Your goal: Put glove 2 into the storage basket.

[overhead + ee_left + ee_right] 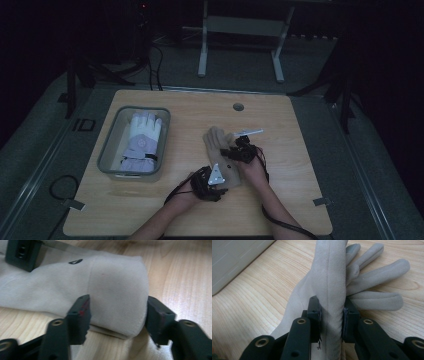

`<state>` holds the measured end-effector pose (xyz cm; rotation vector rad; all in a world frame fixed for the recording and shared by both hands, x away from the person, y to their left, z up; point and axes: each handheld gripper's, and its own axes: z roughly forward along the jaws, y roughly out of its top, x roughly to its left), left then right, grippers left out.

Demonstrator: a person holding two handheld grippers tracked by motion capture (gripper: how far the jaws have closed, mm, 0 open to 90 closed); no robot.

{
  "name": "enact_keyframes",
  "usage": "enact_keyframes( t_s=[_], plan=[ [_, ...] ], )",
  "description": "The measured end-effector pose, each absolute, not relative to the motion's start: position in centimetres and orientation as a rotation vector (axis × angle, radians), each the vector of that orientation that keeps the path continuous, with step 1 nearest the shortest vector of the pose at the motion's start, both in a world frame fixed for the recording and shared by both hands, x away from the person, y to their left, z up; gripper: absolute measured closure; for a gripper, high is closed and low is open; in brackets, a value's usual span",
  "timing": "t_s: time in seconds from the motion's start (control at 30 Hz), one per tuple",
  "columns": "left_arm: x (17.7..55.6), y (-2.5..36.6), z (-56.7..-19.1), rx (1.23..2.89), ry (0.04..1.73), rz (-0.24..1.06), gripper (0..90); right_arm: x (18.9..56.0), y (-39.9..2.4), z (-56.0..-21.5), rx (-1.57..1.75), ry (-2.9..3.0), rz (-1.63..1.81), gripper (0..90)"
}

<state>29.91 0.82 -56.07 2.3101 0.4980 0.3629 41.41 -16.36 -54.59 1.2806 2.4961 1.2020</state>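
Observation:
A beige suede glove (pixel 216 140) lies on the wooden table, fingers pointing away from the person. My left gripper (pixel 221 181) is at its cuff end. In the left gripper view my left gripper (pixel 117 315) has its pads pressed on both sides of the folded cuff (pixel 112 285). My right gripper (pixel 229 151) holds the glove's middle from the right. In the right gripper view my right gripper (pixel 332 312) pinches a raised fold of the glove (pixel 329 277), with the glove's fingers (pixel 377 270) spread beyond it.
A clear plastic bin (pixel 107 145) stands on the left of the table with a white and lilac glove (pixel 142 140) in it; its corner (pixel 234 260) shows in the right gripper view. A cable hole (pixel 238 106) sits at the table's far edge. Cables trail off the near edge.

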Motion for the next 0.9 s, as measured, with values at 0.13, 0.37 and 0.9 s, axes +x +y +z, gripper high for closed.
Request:
enact_keyframes(
  t_s=[0.13, 0.37, 0.9],
  plan=[
    [30.1, 0.3, -55.7, 2.346, 0.506, 0.424, 62.9, 41.4, -16.3, -54.5, 1.280, 2.498, 1.191, 73.5],
    [30.7, -0.1, -55.1, 2.406, 0.501, 0.426, 80.4, 41.5, -16.2, -54.2, 1.293, 2.508, 1.192, 74.3],
    [30.4, 1.4, -52.0, 2.435, 0.494, 0.413, 82.3, 41.1, -15.0, -51.2, 1.229, 2.484, 1.259, 74.4]
  ],
)
